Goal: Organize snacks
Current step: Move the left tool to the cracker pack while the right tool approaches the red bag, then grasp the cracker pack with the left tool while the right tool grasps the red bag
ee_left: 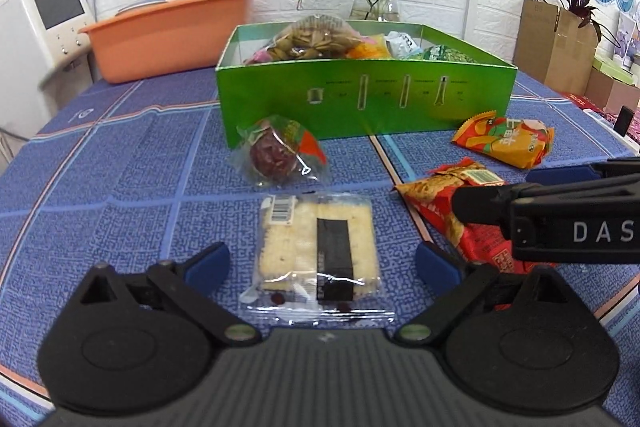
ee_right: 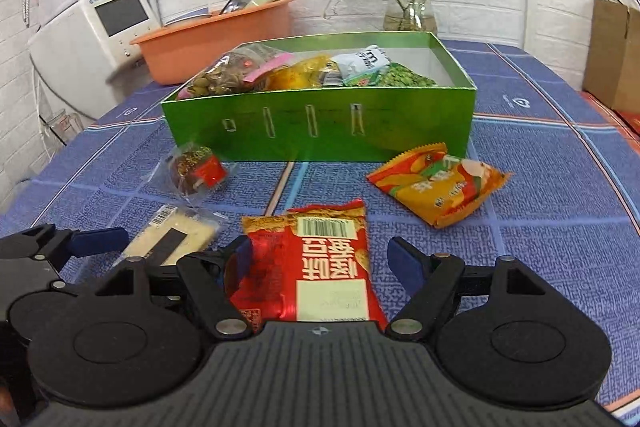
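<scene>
Green box [ee_right: 320,131], red packet [ee_right: 320,267], blue checked tablecloth [ee_right: 540,227].

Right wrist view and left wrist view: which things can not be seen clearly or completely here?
- Red snack packet: near end hidden under the right gripper body, right wrist view.
- Green box: lower snacks hidden by its front wall, both views.
- Cracker packet: partly covered by the left gripper finger, right wrist view.
- Box front print: too small to read.

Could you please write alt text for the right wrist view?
The open right hand-held gripper straddles a red foil snack packet lying on the blue patterned tablecloth. Beyond it sit an orange snack bag and an open green cardboard box filled with snacks.
</scene>
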Demonstrator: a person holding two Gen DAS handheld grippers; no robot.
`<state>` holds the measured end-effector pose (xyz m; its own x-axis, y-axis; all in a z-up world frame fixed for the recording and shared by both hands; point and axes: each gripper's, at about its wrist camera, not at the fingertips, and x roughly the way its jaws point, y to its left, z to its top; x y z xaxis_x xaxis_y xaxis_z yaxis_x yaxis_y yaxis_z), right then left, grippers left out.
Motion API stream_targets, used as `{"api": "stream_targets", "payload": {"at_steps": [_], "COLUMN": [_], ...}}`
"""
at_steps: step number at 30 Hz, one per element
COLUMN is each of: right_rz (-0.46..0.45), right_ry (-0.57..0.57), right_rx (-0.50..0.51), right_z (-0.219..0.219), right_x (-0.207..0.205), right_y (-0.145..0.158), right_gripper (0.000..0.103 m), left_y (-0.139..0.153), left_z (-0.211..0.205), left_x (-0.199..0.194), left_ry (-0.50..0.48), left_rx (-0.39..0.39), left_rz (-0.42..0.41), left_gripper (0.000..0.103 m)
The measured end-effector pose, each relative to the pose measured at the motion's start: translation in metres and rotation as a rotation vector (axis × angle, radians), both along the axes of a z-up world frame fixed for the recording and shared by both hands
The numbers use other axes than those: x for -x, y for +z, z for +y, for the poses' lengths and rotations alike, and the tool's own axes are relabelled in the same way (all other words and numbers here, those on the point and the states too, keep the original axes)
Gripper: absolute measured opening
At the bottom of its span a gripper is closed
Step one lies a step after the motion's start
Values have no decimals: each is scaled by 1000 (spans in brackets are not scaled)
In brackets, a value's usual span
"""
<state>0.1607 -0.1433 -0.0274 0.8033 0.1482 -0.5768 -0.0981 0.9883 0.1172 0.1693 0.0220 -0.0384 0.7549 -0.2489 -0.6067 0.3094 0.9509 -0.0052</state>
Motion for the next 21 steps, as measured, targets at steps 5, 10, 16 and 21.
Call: {"api": "stream_targets", "payload": {"at_steps": [5,10,16,21], "right_rz": [4,46,39,25], "right_ry": [29,27,25,54], "right_rx": [59,-4,8,10], "right_z": [10,-2,-5,-11], "right_x": [-6,-11,-11,-13], "right_y": [-5,-11,-12,-14], "right_gripper": [103,103,103,103], "left_y": [0,0,0,0], "left_z": [0,1,0,-2], "left_x": [0,0,-1,-1], "left_ry": [0,0,-4,-16], "left_rx": [2,2,0,-1], "left_rz": [2,2,1,1], "left_gripper": [97,97,97,97]}}
